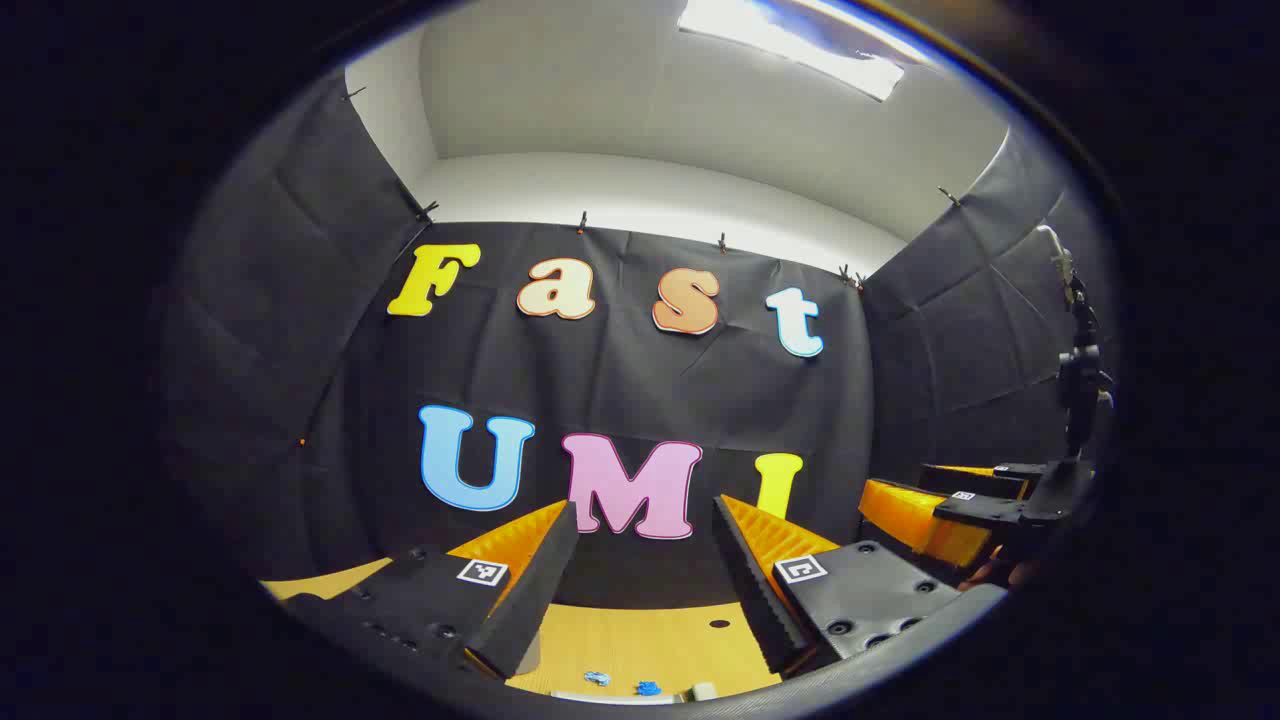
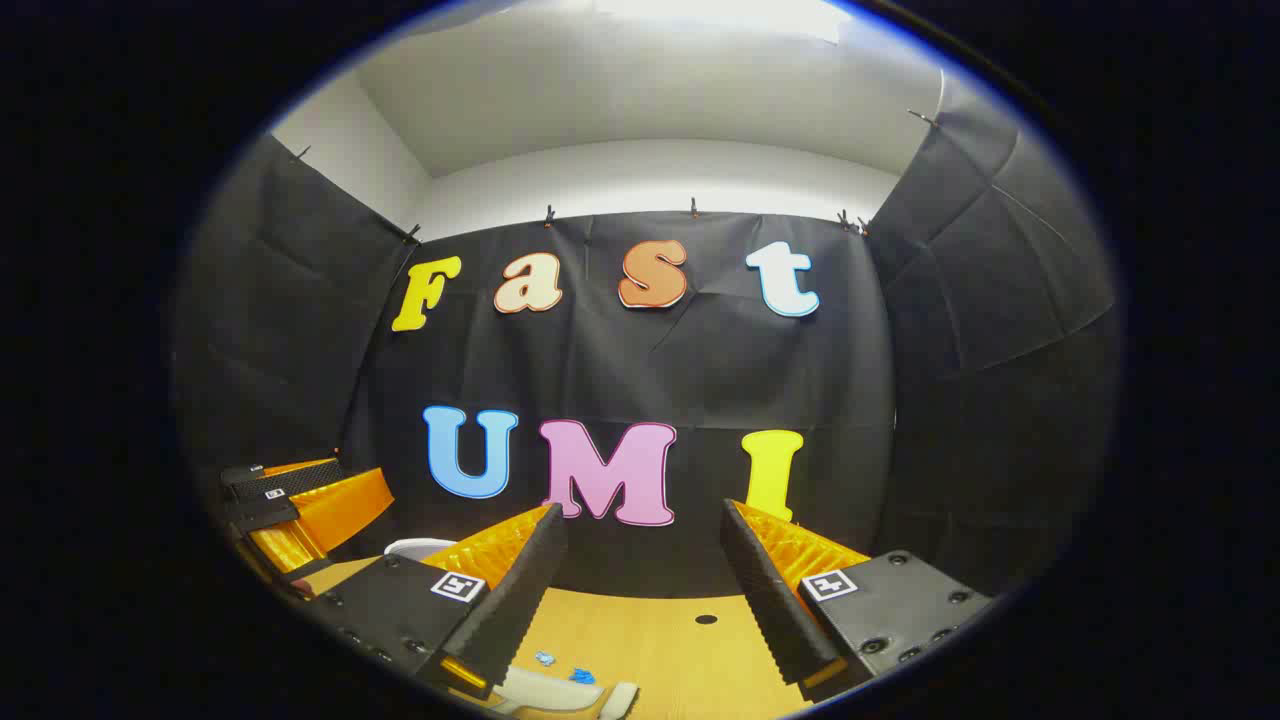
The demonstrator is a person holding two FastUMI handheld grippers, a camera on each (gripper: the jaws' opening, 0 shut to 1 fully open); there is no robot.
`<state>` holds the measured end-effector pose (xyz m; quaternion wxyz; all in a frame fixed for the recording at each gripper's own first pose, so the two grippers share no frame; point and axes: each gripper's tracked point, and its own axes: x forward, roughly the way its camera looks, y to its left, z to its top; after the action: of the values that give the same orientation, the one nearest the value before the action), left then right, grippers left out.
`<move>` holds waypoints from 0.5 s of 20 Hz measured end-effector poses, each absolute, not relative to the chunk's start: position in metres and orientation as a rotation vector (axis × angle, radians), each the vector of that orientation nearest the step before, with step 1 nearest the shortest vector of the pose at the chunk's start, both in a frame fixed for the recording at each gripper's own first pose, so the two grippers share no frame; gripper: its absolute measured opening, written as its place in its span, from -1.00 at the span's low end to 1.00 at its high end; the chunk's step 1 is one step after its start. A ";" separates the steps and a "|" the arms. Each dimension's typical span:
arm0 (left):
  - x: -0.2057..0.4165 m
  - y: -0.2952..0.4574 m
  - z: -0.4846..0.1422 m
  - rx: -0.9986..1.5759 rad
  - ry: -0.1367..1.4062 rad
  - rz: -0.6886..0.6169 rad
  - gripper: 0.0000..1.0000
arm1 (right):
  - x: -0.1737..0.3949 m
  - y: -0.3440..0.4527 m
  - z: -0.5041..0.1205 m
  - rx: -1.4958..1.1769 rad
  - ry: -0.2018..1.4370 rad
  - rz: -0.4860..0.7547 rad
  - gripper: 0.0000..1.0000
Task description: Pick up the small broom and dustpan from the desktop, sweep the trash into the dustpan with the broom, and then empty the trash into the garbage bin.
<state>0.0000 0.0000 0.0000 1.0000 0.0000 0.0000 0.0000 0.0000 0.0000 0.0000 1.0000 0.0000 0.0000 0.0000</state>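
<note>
walls: black cloth (image 1: pixel 640 390), clipped up | above: white wall (image 2: pixel 650 175) | ceiling light (image 1: pixel 800 40) | desktop: wooden (image 2: pixel 680 650)

Small blue scraps (image 1: pixel 622 683) and a pale object (image 2: pixel 560 692) are cut off at the desktop's near edge.

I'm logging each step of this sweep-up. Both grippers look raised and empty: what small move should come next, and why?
Probably lower both toward the desktop. The left gripper and right gripper are open, holding nothing, pointing at the wall, while blue trash bits and a pale object lie below.
</note>
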 end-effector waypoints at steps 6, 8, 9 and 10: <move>0.008 0.001 -0.008 -0.036 0.036 -0.019 0.58 | -0.008 0.000 0.004 -0.012 -0.011 -0.023 0.93; 0.006 0.003 -0.005 -0.032 0.022 -0.021 0.58 | -0.010 0.000 0.007 -0.005 -0.024 -0.027 0.93; 0.005 0.004 -0.003 -0.025 0.016 -0.018 0.58 | -0.011 0.000 0.008 -0.001 -0.027 -0.028 0.93; 0.005 0.006 -0.004 -0.020 0.012 -0.016 0.58 | -0.012 0.000 0.007 0.002 -0.026 -0.028 0.93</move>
<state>0.0052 0.0056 -0.0039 0.9999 -0.0101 0.0059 -0.0082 -0.0117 -0.0002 0.0071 0.9998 0.0008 -0.0130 -0.0142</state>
